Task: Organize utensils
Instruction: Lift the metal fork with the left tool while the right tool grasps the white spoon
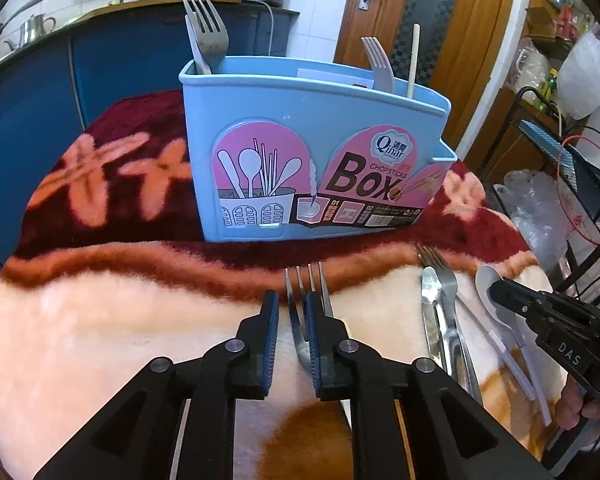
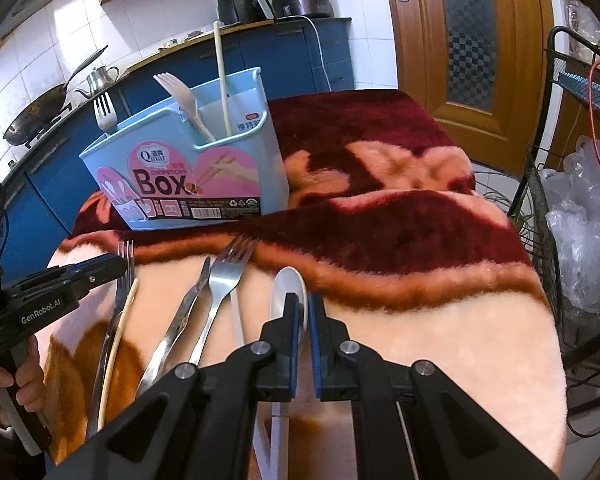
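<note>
My left hand-held gripper [image 1: 293, 308] sits over a steel fork [image 1: 305, 312] whose long axis runs straight along my fingers, tines pointing away toward the blue chopsticks box [image 1: 312, 152]. The jaws stand a little apart with the fork's neck between them, against the right pad; I cannot tell whether it is truly pinched. The box lies dead ahead of this gripper, so I judge the coming move to be a lift and a forward carry.

My right hand-held gripper [image 2: 303, 312] straddles a white plastic spoon [image 2: 286, 292], bowl pointing away, handle running back beneath the fingers; the jaws are nearly together, yet a firm grasp is not certain. From here the box lies ahead and to the left.

Between the two lie another steel fork [image 2: 224, 280] and a steel spoon [image 2: 180, 312], both smooth and slippery on the plush, deep-piled blanket [image 2: 400, 220] covering the counter. The box is rigid glossy plastic, already holding pale forks and a wooden chopstick [image 2: 222, 80].
</note>
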`<move>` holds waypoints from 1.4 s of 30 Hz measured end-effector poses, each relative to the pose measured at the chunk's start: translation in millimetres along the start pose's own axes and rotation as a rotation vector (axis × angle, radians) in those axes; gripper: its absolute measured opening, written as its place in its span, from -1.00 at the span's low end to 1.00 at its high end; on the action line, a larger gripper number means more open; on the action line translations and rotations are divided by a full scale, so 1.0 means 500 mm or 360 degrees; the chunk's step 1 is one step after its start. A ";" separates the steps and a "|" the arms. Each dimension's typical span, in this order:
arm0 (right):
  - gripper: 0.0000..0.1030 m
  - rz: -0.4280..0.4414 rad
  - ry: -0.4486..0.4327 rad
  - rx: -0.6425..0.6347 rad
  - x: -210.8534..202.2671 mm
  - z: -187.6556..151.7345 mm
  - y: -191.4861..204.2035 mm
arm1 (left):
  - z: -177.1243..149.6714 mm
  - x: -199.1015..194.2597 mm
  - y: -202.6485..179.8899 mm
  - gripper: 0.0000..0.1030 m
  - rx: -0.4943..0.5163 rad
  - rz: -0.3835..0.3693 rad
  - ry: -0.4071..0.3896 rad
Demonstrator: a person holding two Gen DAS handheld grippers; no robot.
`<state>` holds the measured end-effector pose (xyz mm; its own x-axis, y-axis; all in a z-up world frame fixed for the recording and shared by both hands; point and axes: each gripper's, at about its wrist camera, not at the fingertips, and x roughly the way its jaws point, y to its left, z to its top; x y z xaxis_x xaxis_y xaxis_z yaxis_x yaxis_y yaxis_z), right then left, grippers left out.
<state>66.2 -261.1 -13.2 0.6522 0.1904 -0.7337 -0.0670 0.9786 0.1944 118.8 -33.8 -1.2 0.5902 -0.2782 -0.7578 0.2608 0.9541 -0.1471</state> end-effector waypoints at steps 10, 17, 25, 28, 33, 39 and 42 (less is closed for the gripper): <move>-0.84 0.0053 0.0054 0.0003 -0.002 0.001 -0.007 | -0.002 0.003 0.010 -0.43 -0.0034 -0.0005 0.0007; -0.72 0.0081 0.0105 -0.0028 0.001 0.007 -0.007 | -0.004 0.014 0.007 -0.48 -0.0066 -0.0181 0.0014; -0.61 0.0122 0.0155 -0.0035 0.014 0.016 -0.011 | -0.004 0.010 0.015 -0.80 -0.0110 -0.0262 0.0004; -0.61 0.0145 0.0167 -0.0014 0.015 0.019 -0.016 | -0.004 -0.003 0.012 -0.88 -0.0100 -0.0256 -0.0029; -0.69 0.0175 0.0177 0.0007 0.016 0.026 -0.019 | -0.001 -0.036 0.004 -0.95 -0.0068 -0.0211 -0.0113; -0.90 0.0193 0.0087 -0.0007 -0.018 0.020 -0.012 | 0.005 -0.118 0.003 -0.96 -0.0003 -0.0101 -0.0336; -0.90 0.0203 0.0004 0.0025 -0.046 0.018 -0.013 | 0.010 -0.166 0.006 -0.97 0.0013 -0.0033 -0.0449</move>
<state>58.3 -272.4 8.5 0.6370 0.3136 -0.7042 -0.1378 0.9451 0.2963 74.5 -8.2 64.6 0.7739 -0.3186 -0.5474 0.2804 0.9473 -0.1549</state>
